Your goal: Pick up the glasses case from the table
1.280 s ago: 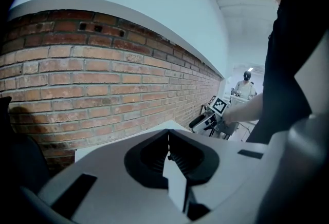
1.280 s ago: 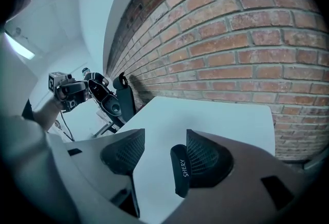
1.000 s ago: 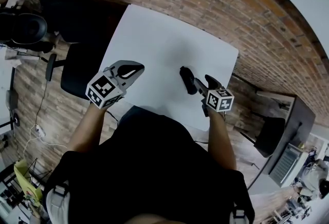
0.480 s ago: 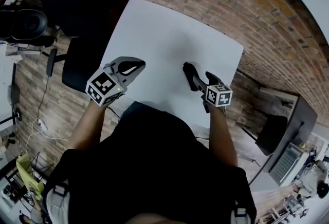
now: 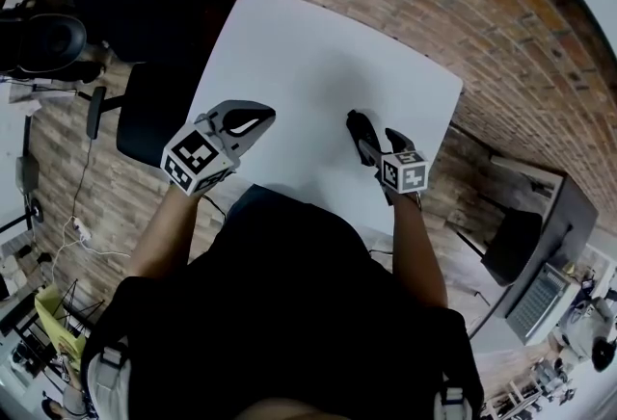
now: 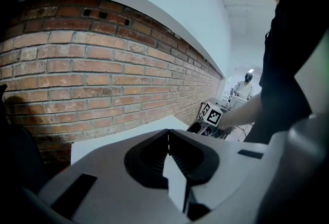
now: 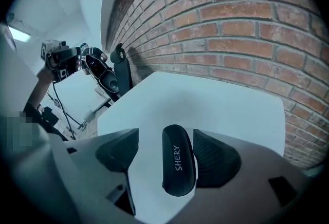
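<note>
The black glasses case [image 7: 178, 166] with white lettering lies on the white table [image 7: 205, 105], between the jaws of my right gripper [image 7: 165, 153]. Those jaws are opening. The right pad [image 7: 213, 159] is close against the case, while a strip of table shows between the case and the left pad [image 7: 118, 148]. In the head view the case [image 5: 361, 131] sticks out ahead of the right gripper [image 5: 366, 143], near the table's [image 5: 308, 62] front right. My left gripper [image 5: 253, 119] hovers over the table's front left edge, its jaws shut with nothing in them [image 6: 167, 135].
A brick wall [image 7: 231, 28] runs behind the table. Black office chairs [image 5: 145, 115] stand left of the table, with camera gear [image 5: 43, 42] beyond them. A grey cabinet [image 5: 540, 254] stands at the right.
The right gripper has sunk a little toward the table, with the case still at its jaws. The left gripper has kept its place.
</note>
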{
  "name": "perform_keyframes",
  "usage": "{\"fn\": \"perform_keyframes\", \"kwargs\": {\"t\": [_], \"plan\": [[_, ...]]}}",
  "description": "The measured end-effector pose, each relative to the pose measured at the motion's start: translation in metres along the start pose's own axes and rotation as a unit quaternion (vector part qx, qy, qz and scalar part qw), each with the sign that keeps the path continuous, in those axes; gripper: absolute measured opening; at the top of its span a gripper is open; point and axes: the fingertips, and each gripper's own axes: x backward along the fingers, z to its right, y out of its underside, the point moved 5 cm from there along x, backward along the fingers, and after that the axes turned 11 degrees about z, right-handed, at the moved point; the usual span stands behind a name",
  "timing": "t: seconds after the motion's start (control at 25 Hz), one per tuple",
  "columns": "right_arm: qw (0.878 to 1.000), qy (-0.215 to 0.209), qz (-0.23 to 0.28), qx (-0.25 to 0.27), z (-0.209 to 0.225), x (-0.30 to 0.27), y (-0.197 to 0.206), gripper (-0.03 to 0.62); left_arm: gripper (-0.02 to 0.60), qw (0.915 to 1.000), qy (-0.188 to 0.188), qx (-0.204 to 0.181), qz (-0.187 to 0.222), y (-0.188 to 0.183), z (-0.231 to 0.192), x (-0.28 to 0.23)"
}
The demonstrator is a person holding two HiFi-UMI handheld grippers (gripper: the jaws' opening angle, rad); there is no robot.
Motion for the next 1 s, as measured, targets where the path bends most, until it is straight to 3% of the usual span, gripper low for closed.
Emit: {"fn": "perform_keyframes", "kwargs": {"t": [0.44, 1.0], "plan": [[0.998, -0.010, -0.065, -0.005, 0.002, -0.025, 0.031, 0.365, 0.011, 0.9999, 0.005, 0.004, -0.008, 0.010, -0.009, -0.003], [0.994, 0.013, -0.110, 0.019, 0.018, -0.047, 0.063, 0.379, 0.011, 0.9998, -0.002, 0.016, -0.010, 0.015, -0.023, -0.005]]}}
